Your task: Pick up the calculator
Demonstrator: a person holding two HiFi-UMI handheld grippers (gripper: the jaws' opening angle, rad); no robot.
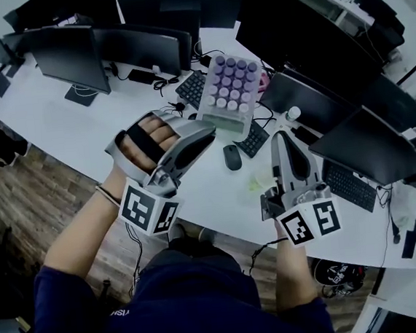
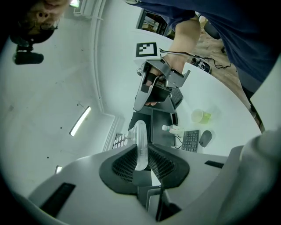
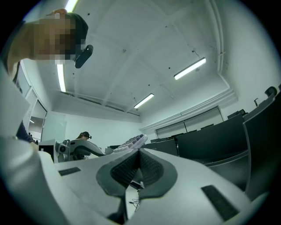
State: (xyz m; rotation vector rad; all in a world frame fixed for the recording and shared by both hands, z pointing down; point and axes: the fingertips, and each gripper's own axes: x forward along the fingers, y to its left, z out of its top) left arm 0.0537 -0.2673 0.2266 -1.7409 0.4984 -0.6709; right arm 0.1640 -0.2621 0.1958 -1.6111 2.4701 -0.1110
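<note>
The white worktop [image 1: 57,118] carried dark monitors [image 1: 73,58] along its far side and lay bare toward its near edge. Over it was the calculator [image 1: 230,94], pale with rows of round purple keys, its edge clenched between the left gripper's [image 1: 206,131] fingers [image 2: 124,166]. The right gripper's [image 1: 282,140] fingers were pressed together, empty, near a mouse [image 1: 232,157].

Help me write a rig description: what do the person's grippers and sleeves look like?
The left gripper and right gripper are grey, rounded shells with black ribbed pads. Each carries a white cube printed with black square markers. A black strap crosses the left hand; a thin black cable hangs below the right gripper. The sleeves are dark navy.
</note>
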